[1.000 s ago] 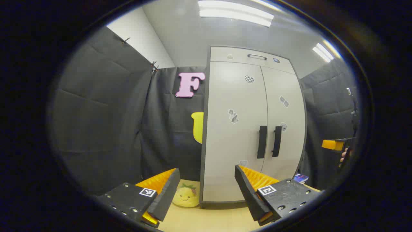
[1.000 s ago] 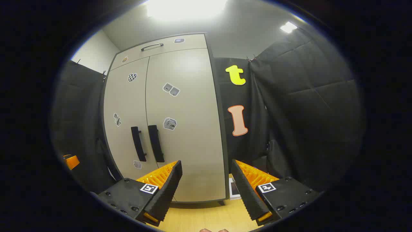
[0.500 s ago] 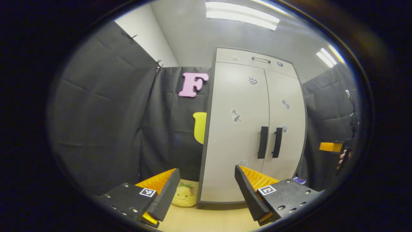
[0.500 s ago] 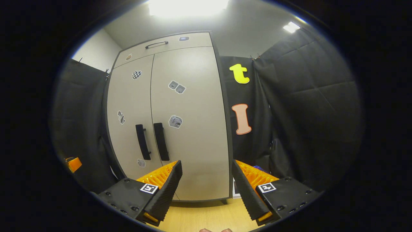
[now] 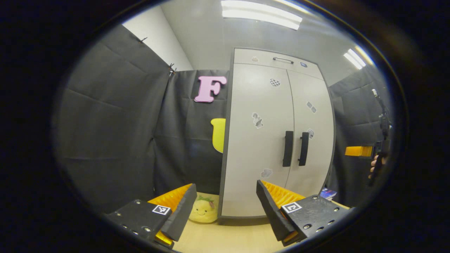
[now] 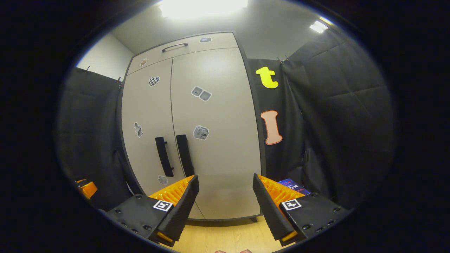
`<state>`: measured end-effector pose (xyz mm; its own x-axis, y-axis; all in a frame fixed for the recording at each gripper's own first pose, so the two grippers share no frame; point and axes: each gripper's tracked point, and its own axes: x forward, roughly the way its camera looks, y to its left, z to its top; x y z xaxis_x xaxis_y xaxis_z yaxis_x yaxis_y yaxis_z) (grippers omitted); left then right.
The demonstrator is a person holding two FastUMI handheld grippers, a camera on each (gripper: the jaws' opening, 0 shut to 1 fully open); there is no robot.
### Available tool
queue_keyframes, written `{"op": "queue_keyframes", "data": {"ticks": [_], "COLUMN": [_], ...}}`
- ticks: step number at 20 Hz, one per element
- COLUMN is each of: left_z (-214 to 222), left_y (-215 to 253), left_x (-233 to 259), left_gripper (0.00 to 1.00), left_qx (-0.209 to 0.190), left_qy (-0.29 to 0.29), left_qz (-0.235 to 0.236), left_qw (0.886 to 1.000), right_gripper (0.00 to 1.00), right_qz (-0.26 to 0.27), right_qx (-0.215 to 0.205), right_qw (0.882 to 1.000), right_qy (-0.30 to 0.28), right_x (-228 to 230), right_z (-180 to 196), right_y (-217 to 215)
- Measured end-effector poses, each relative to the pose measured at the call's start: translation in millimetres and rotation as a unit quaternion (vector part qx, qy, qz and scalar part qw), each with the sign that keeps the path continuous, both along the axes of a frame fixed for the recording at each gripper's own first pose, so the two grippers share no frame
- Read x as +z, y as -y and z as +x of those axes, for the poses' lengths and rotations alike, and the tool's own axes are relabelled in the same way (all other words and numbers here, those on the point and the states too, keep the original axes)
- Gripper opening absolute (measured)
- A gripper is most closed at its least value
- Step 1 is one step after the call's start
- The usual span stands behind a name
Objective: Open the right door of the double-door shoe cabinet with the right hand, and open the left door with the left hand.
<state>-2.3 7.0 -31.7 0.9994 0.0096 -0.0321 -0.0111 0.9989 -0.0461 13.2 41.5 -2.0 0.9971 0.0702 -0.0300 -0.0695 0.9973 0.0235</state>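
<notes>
In front of both grippers: the tall shoe cabinet [image 5: 260, 140] stands straight up on the wood floor [image 5: 225, 239], both doors closed | two black handles [image 6: 174, 156] run up and down, side by side in the middle | left gripper [image 5: 225, 205] wide open, holding nothing | right gripper [image 6: 225, 200] wide open, holding nothing, well apart from the handles | yellow plush toy [image 5: 203, 211] just beside the cabinet's bottom corner

Left gripper [image 5: 225, 207], seen from its own camera: both fingers point forward, spread wide apart with nothing between them. Right gripper [image 6: 225, 207], seen from its own camera: fingers likewise spread, gap empty. In the left gripper view the right gripper [image 5: 358, 151] appears far off at the right edge, level, with the fingers of a hand [image 5: 373, 165] just below it.
</notes>
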Motion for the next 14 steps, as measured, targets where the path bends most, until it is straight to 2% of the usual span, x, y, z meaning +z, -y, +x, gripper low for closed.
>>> {"op": "queue_keyframes", "data": {"ticks": [9, 11, 12, 14], "left_z": [5.4, 6.6, 7.1, 7.5], "left_y": [-4.9, -5.9, -6.2, -7.0], "left_x": [-19.6, -24.6, -26.4, -28.2], "left_gripper": [0.96, 0.96, 1.00, 0.98], "left_qx": [0.002, 0.003, 0.003, 0.001], "left_qy": [-0.019, -0.025, -0.026, -0.025], "left_qz": [-0.003, -0.006, -0.009, -0.015], "left_qw": [1.000, 1.000, 1.000, 1.000], "right_gripper": [0.96, 0.96, 0.96, 0.96], "right_qz": [0.012, 0.011, 0.012, 0.011], "right_qx": [0.029, 0.038, 0.042, 0.055], "right_qw": [0.999, 0.999, 0.999, 0.998], "right_qy": [0.002, 0.004, 0.006, 0.006], "right_x": [26.5, 33.4, 37.1, 40.7], "right_z": [33.8, 43.8, 49.8, 60.1], "right_y": [-36.5, -48.7, -55.9, -74.2]}}
